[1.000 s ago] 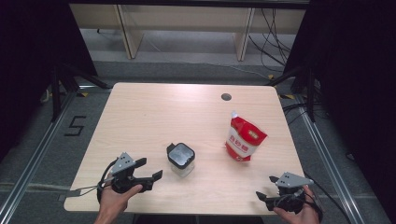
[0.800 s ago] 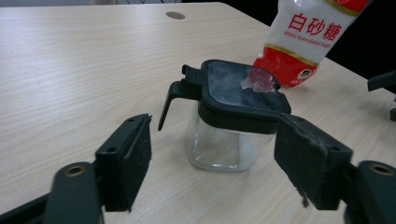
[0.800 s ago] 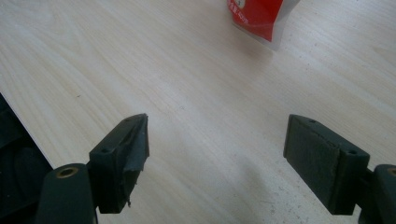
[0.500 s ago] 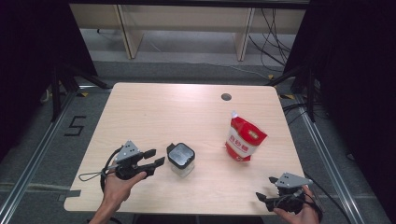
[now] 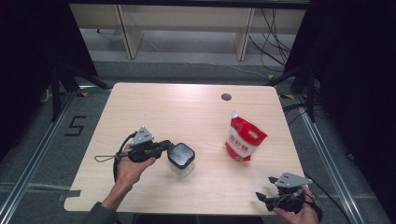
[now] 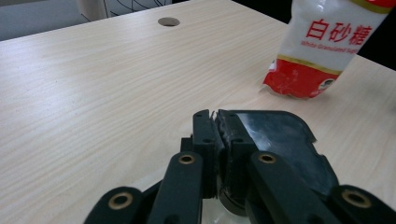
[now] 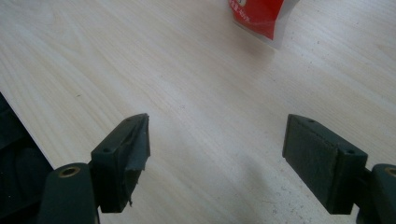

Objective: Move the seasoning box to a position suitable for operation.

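A clear jar with a black lid (image 5: 181,157) stands just below the table's (image 5: 154,107) centre. The left gripper (image 5: 164,147), its jaws having just closed, pinches the lid's rim from nine o'clock. At three o'clock stands a red-and-white sugar bag (image 5: 244,138), bare wood between. The right gripper (image 5: 262,198) rests spread at the near edge, five o'clock.
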The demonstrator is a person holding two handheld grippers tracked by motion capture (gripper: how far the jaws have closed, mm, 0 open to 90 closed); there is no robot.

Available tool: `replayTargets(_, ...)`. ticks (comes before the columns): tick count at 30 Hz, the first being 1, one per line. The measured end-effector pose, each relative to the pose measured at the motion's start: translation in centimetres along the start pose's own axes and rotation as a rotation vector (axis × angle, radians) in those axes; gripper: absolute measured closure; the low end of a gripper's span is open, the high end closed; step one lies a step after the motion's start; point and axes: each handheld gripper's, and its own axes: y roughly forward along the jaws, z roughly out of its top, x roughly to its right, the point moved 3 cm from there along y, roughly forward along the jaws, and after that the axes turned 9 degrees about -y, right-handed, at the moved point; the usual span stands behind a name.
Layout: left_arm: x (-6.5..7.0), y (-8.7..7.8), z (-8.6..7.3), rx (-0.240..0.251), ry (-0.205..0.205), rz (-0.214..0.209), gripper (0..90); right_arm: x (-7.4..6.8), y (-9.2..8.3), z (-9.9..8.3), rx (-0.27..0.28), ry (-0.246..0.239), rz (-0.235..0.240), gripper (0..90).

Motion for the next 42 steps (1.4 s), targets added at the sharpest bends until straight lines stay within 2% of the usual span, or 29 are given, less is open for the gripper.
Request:
replayTargets(1, -0.3, 0.5, 0.3, 0.004, -0.009, 0.000, 87.8, 0.0, 0.0, 0.0, 0.001, -0.001, -0.001, 24.0)
replayTargets(5, -0.7, 1.6, 0.6, -0.010, 0.006, 0.009, 89.2, -0.1, 0.0, 0.0, -0.005, 0.005, -0.001, 23.9)
replayTargets(8, -0.6, 2.0, 0.6, -0.025, 0.006, 0.007, 89.3, -0.2, 0.0, 0.0, -0.007, 0.012, 0.004, 23.8)
replayTargets(9, -0.5, 2.2, 0.5, -0.037, 0.005, 0.001, 89.3, -0.1, 0.1, 0.0, -0.001, -0.008, 0.003, 23.6)
replayTargets(10, -0.5, 2.5, 0.4, -0.061, 0.029, 0.013, 89.3, -0.1, 0.1, 0.0, 0.001, -0.004, 0.007, 23.3)
replayTargets(12, -0.5, 2.7, 0.4, -0.051, 0.026, 0.015, 89.3, -0.1, 0.1, 0.0, 0.000, -0.004, 0.007, 23.2)
replayTargets(15, -0.5, 2.7, 0.4, -0.052, 0.026, 0.020, 89.3, -0.2, 0.1, 0.0, 0.001, -0.005, 0.009, 23.3)
replayTargets(16, -0.4, 2.6, 0.4, -0.059, 0.029, 0.034, 89.3, -0.2, 0.2, 0.0, -0.001, -0.007, 0.011, 23.3)
replayTargets(19, -0.4, 2.7, 0.5, -0.061, 0.032, 0.026, 89.3, -0.2, 0.2, 0.1, 0.004, -0.015, 0.016, 23.3)
replayTargets(20, -0.4, 2.8, 0.5, -0.059, 0.033, 0.038, 89.2, -0.3, 0.2, 0.0, -0.006, 0.009, 0.014, 23.2)
replayTargets(22, -0.5, 2.8, 0.5, -0.069, 0.038, 0.036, 89.2, -0.3, 0.3, 0.0, -0.007, -0.013, 0.019, 23.3)
replayTargets(25, -0.5, 2.7, 0.5, -0.079, 0.039, 0.036, 89.2, -0.5, 0.4, 0.1, -0.003, -0.006, 0.019, 23.6)
replayTargets(26, -0.4, 2.7, 0.5, -0.069, 0.032, 0.034, 89.1, -0.4, 0.4, 0.1, -0.008, -0.019, 0.024, 23.7)
replayTargets(27, -0.4, 2.6, 0.5, -0.075, 0.038, 0.032, 89.1, -0.5, 0.4, 0.1, -0.013, -0.008, 0.026, 23.7)
replayTargets(30, -0.7, 2.3, 0.5, -0.100, 0.068, 0.028, 89.0, -0.5, 0.5, 0.1, -0.013, -0.016, 0.026, 23.6)
replayTargets(31, -0.7, 2.3, 0.4, -0.096, 0.055, 0.031, 88.9, -0.5, 0.5, 0.1, -0.014, -0.014, 0.031, 23.6)
replayTargets(32, -0.6, 2.2, 0.3, -0.095, 0.052, 0.027, 88.9, -0.5, 0.5, 0.1, -0.010, -0.026, 0.026, 23.6)
replayTargets(33, -0.7, 2.0, 0.3, -0.107, 0.067, 0.023, 88.9, -0.5, 0.5, 0.1, -0.010, -0.029, 0.024, 23.7)
replayTargets(35, -0.6, 1.7, 0.1, -0.097, 0.029, 0.020, 88.9, -0.5, 0.5, 0.1, -0.011, -0.027, 0.024, 23.7)
replayTargets(36, -0.9, 1.4, 0.1, -0.104, 0.066, -0.013, 88.9, -0.6, 0.6, 0.0, -0.014, -0.016, 0.027, 23.7)
replayTargets(37, -0.9, 1.4, 0.1, -0.104, 0.066, -0.013, 88.9, -0.6, 0.6, 0.0, -0.014, -0.016, 0.027, 23.7)
replayTargets(38, -0.8, 1.3, -0.1, -0.089, 0.032, -0.015, 88.9, -0.6, 0.6, 0.0, -0.016, -0.016, 0.027, 23.6)
replayTargets(39, -0.8, 1.1, -0.2, -0.091, 0.022, -0.020, 89.0, -0.6, 0.6, 0.0, -0.016, -0.018, 0.026, 23.6)
replayTargets(40, -0.9, 0.9, -0.2, -0.101, 0.038, -0.025, 89.0, -0.7, 0.7, 0.1, -0.015, -0.018, 0.030, 23.7)
replayTargets(42, -0.7, 0.3, -0.7, -0.095, -0.025, -0.040, 88.8, -0.6, 0.7, 0.1, -0.018, -0.023, 0.030, 23.7)
